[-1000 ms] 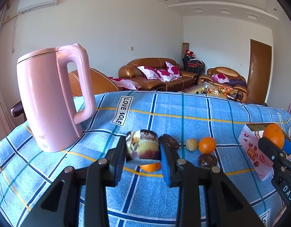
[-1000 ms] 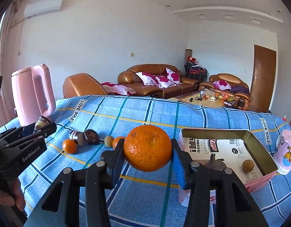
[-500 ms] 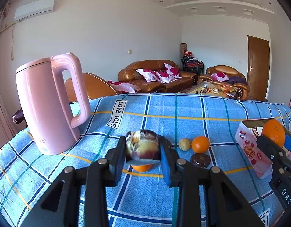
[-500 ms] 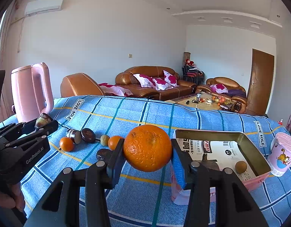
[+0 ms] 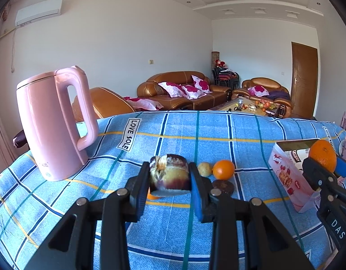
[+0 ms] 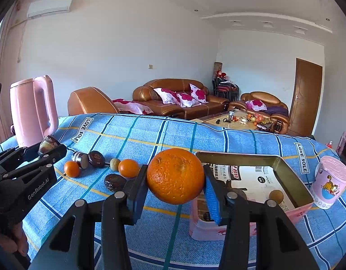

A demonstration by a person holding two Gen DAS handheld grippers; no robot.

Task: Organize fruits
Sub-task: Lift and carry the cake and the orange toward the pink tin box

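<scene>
My left gripper point(image 5: 169, 180) is shut on a purple-skinned fruit piece point(image 5: 170, 172) with a cream inside, held above the blue checked tablecloth point(image 5: 218, 132). My right gripper point(image 6: 175, 180) is shut on a large orange point(image 6: 175, 175), just left of the open pink box point(image 6: 294, 180). In the left wrist view that box point(image 5: 287, 173) sits at the right, with the right gripper point(image 5: 323, 165) and its orange point(image 5: 322, 155) in front of it. Loose on the cloth lie two small oranges point(image 6: 71, 168) point(image 6: 128, 168), a yellowish fruit point(image 6: 115, 164), two dark wrinkled fruits point(image 6: 96, 158) point(image 6: 115, 182) and a cut piece point(image 6: 80, 157).
A pink kettle point(image 5: 53, 123) stands at the table's left. At the right, beside the box, is a pink cup point(image 6: 331, 186). Inside the box lie a small brownish fruit point(image 6: 276, 195) and a dark stemmed one point(image 6: 234, 185). A hand point(image 6: 17, 240) holds the left gripper.
The left gripper has drifted a little to the right with its fruit piece; the loose fruit and box sit further left in its view. Both grips are unchanged.
</scene>
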